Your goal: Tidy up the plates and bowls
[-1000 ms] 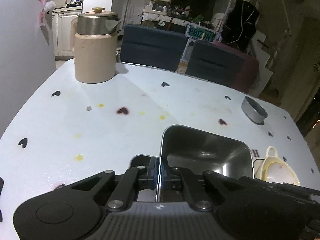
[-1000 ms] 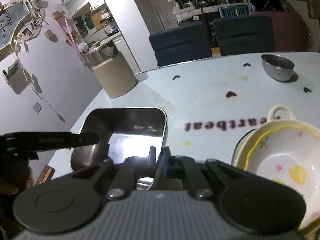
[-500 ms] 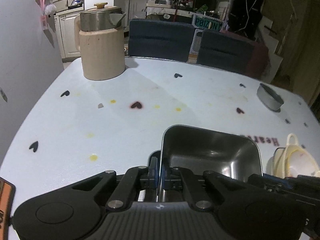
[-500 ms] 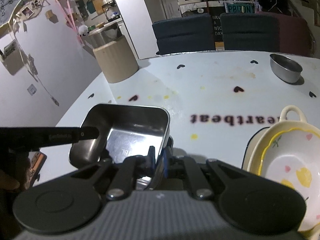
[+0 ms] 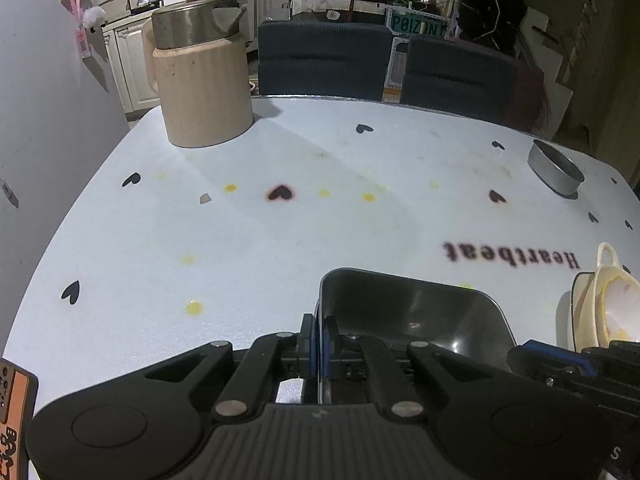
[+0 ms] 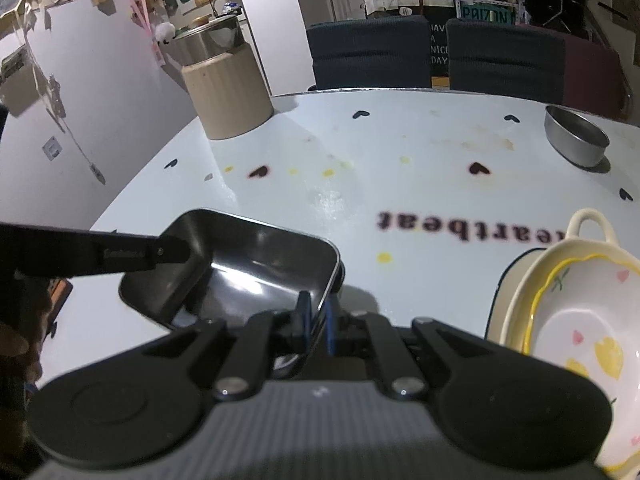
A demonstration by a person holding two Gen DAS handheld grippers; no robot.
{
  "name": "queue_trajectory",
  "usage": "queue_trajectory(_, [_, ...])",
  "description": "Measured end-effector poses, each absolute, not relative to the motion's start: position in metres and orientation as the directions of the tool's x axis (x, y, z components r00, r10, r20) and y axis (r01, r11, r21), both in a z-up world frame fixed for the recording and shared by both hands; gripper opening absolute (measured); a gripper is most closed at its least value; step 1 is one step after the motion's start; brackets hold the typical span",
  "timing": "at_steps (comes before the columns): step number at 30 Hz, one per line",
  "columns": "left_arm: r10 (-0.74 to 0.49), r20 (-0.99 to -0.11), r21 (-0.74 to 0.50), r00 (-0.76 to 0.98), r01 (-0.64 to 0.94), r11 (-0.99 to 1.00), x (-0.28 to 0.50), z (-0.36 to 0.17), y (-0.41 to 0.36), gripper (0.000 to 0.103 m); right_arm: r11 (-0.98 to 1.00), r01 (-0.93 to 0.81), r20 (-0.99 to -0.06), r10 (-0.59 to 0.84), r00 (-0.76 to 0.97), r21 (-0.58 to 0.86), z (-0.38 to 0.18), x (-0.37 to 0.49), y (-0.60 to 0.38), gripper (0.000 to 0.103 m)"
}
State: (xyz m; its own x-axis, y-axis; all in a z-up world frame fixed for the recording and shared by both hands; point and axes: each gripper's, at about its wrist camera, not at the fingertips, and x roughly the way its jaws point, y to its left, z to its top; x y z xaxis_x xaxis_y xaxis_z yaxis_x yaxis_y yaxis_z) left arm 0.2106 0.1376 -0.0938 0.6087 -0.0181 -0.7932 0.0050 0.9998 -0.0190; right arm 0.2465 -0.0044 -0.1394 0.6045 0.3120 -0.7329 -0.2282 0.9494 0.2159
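Both grippers pinched tight on opposite rims of the steel tray (image 6: pixel 240 264), left gripper (image 5: pixel 319 344) and right gripper (image 6: pixel 316 316), tray tilted over the table (image 5: pixel 280 232), flowered bowl (image 6: pixel 576 320) just right (right hand nearer).

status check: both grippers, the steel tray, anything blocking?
Left gripper and right gripper both shut on steel tray rims, opposite sides. Tray tilted above table. Cream bowl close on right; nothing blocking.
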Motion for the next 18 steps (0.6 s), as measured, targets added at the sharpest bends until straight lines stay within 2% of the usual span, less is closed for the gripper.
queue_trajectory(13, [-0.006, -0.812, 0.016, 0.583, 0.033, 0.999, 0.223, -0.11, 0.134, 0.005, 0.953, -0.224, -0.752, 0.3, 0.587, 0.206, -0.149, 0.252, 0.001, 0.008])
queue_trajectory(15, [0.026, -0.812, 0.046, 0.583, 0.019, 0.999, 0.224, -0.112, 0.135, 0.005, 0.954, -0.222, -0.757, 0.297, 0.582, 0.204, -0.151, 0.254, 0.002, 0.008])
queue_trajectory(16, [0.038, -0.814, 0.054, 0.58, 0.011, 0.998, 0.225, -0.113, 0.137, 0.005, 0.962, -0.207, -0.764, 0.266, 0.587, 0.176, -0.152, 0.254, 0.003, 0.004])
queue_trajectory(18, [0.036, -0.822, 0.033, 0.569, -0.015, 0.999, 0.228, -0.116, 0.146, 0.004, 0.972, -0.19, -0.773, 0.224, 0.593, 0.136, -0.157, 0.256, 0.001, 0.004])
